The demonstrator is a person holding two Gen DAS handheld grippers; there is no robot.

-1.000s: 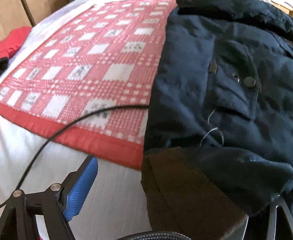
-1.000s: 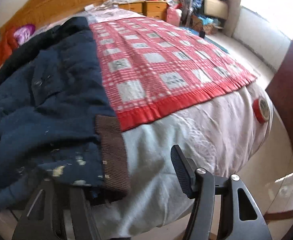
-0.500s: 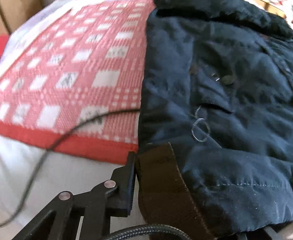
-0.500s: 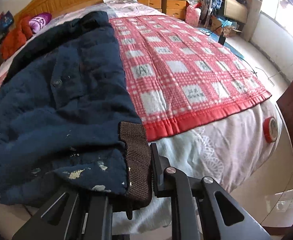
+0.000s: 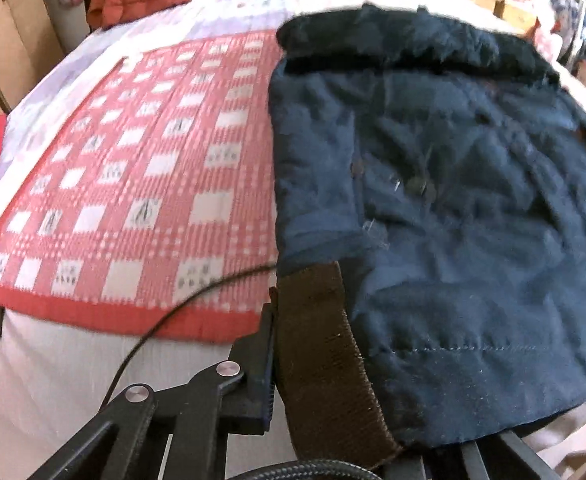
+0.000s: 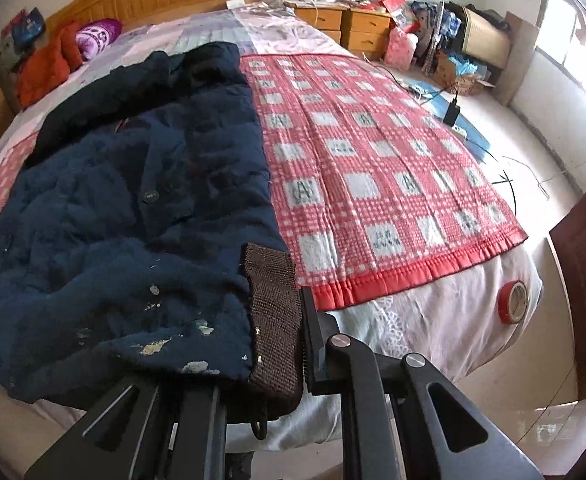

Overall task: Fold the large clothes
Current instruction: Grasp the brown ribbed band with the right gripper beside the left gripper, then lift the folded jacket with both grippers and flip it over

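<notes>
Left wrist view: my left gripper (image 5: 325, 380) is pitched steeply down toward the foot of the bed (image 5: 53, 360), jaws clamped on the brown ribbed cuff band (image 5: 321, 352) at the hem corner of the navy jacket (image 5: 453, 220). Left finger (image 5: 261, 364) presses the band's outer edge; the other finger is mostly buried under the fabric, so I can't see that contact cleanly. Jacket lies spread along the bed, dark collar (image 5: 405, 40) at the far end, overlapping the red checked blanket (image 5: 141, 184). A black cable (image 5: 165, 316) runs across the blanket's red border. Frame is slightly blurred. Right wrist view: my right gripper (image 6: 281, 344) also points steeply down, jaws closed on the other brown ribbed band (image 6: 273, 320) at the opposite hem corner of the same jacket (image 6: 133, 208). Right finger (image 6: 313, 344) sits tight against the band. Hem near it has pale paint-like flecks. Roll of red tape (image 6: 513, 300) rests on the sheet near the bed's corner.
</notes>
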